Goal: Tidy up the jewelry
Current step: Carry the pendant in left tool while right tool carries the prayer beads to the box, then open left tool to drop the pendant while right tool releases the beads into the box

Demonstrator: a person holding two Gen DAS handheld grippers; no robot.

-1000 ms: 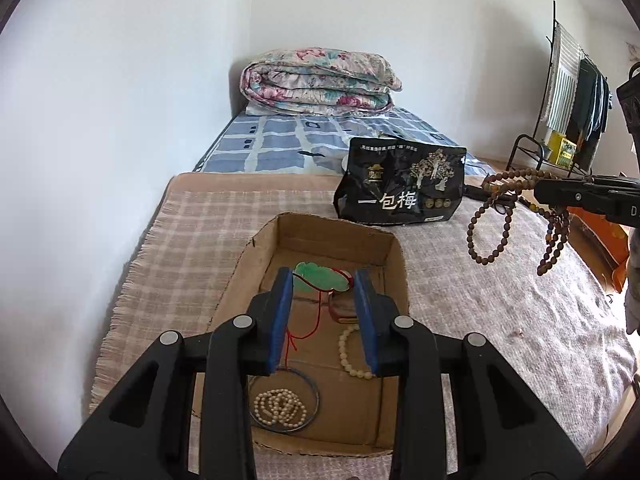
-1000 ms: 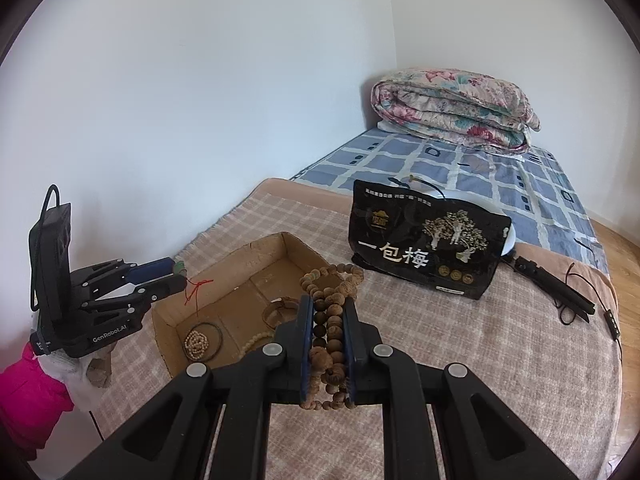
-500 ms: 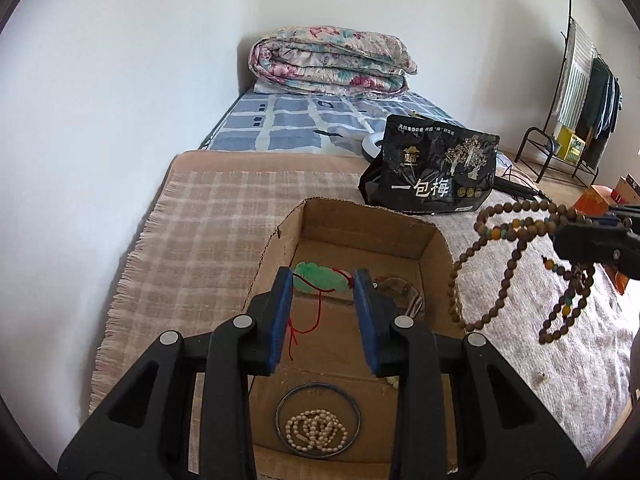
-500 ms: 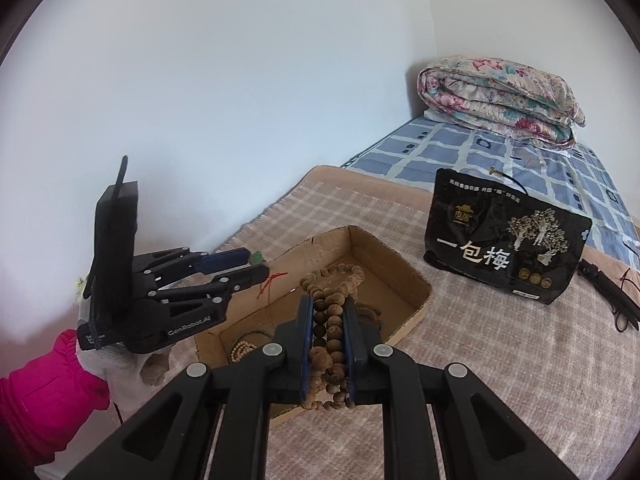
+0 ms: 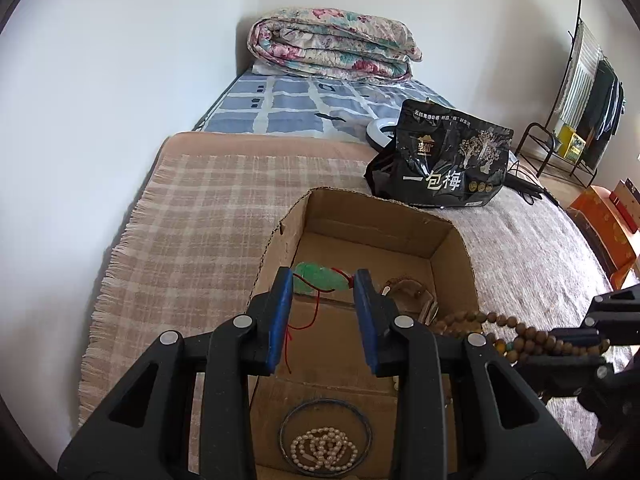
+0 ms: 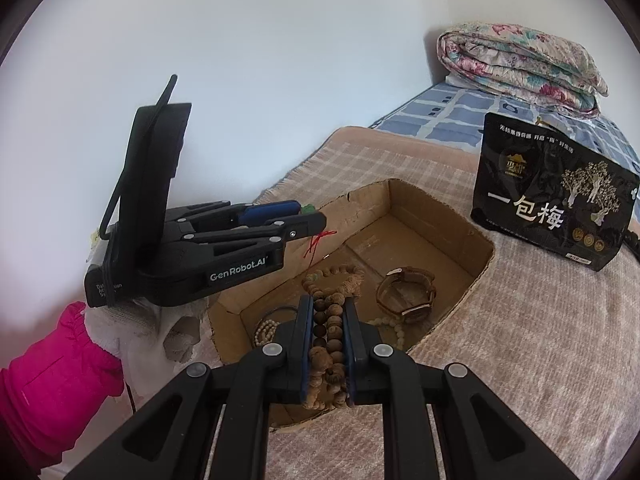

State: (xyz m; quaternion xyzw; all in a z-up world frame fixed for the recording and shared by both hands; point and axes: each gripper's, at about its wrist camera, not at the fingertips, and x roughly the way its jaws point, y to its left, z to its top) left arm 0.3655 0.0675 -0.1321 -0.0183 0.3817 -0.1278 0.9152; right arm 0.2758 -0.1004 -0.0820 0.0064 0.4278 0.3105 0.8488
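Over the cardboard box point(image 5: 452, 236), I see my left gripper point(image 5: 324, 286) clamping a green pendant point(image 5: 318, 276), my right gripper point(image 6: 327, 306) clamping wooden beads point(image 6: 330, 320); bare floor toward twelve o'clock.

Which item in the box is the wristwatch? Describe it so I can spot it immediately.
Find the open cardboard box on the plaid blanket. The wristwatch lies on its floor toward the right wall. It is the only piece with a flat brown strap; its neighbours are beaded strands.

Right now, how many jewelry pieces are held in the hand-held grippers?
2. A green pendant on a red cord sits between the left hand-held gripper's pads; a brown bead strand is clamped in the right hand-held gripper. None appears hidden.
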